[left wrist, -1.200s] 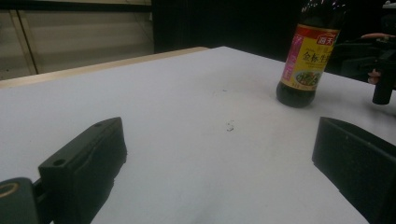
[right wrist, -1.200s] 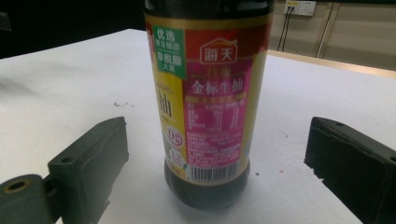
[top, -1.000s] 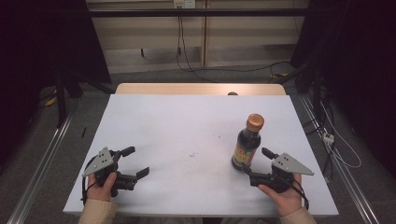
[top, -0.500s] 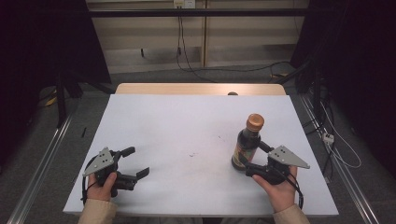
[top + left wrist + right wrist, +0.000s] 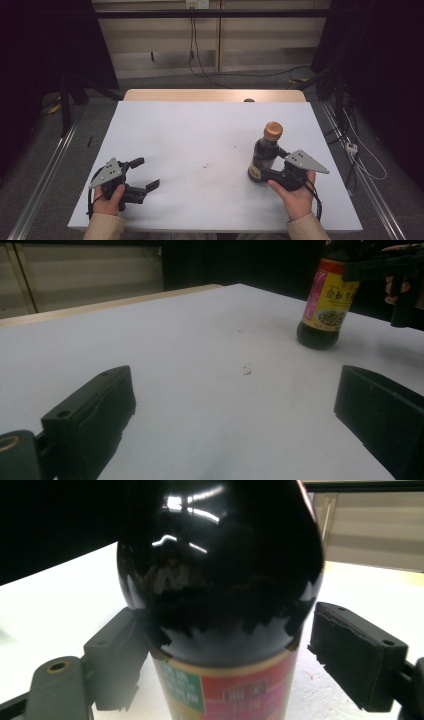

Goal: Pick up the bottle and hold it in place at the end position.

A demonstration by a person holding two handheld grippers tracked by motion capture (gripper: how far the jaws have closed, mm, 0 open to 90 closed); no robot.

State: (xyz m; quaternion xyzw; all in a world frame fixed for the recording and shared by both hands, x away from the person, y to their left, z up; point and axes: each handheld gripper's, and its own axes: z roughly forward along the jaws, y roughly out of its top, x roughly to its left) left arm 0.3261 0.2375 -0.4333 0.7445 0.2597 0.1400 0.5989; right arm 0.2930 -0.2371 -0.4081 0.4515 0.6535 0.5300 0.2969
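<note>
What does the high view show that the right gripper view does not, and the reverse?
High view: the bottle's orange cap and the left gripper, open near the front left of the table.
Right gripper view: up close, the label and the jaws, which have just been closing. One pad lies against the bottle, and the other seems a sliver short of it.
Both: the dark bottle upright on the white table, between the jaws of the right gripper.
</note>
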